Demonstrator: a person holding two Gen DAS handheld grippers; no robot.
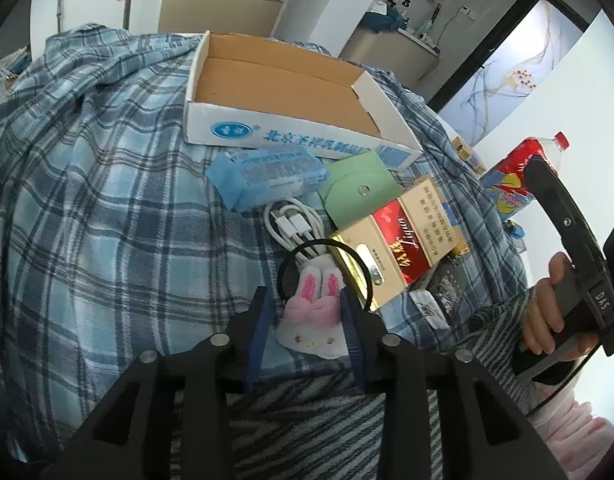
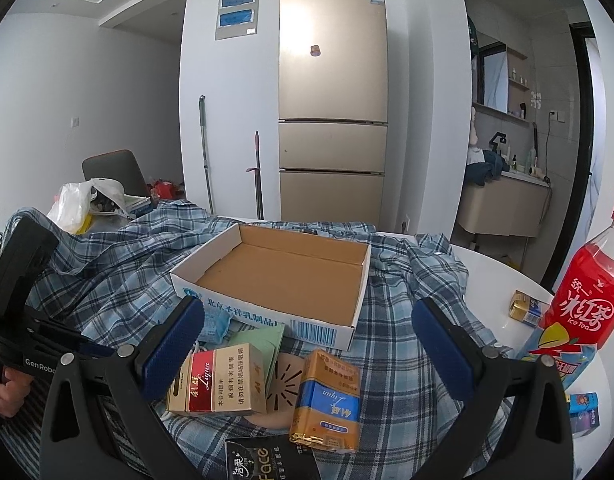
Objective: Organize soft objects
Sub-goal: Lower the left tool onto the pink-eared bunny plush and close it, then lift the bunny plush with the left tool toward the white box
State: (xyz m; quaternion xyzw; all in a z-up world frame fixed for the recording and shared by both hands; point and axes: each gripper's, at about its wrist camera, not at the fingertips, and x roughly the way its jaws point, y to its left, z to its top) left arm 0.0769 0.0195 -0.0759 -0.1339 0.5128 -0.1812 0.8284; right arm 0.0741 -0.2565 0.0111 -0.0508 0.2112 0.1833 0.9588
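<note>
A small white plush bunny with pink ears (image 1: 313, 312), on a black hair tie (image 1: 327, 246), lies on the blue plaid cloth (image 1: 107, 200). My left gripper (image 1: 303, 300) is open with its fingers on either side of the bunny. A blue tissue pack (image 1: 263, 176) lies beyond it, next to the empty cardboard box (image 1: 283, 88). My right gripper (image 2: 307, 320) is open and empty, above the cartons in front of the box (image 2: 283, 272). The right gripper's body also shows at the right of the left wrist view (image 1: 575, 248).
A red and gold carton (image 2: 219, 380), a gold and blue pack (image 2: 327, 400), a green pouch (image 1: 355, 184), a white cable (image 1: 295, 224) and a black Face packet (image 2: 267, 460) lie by the box. An ice tea bottle (image 2: 587, 300) stands at the right on the white table.
</note>
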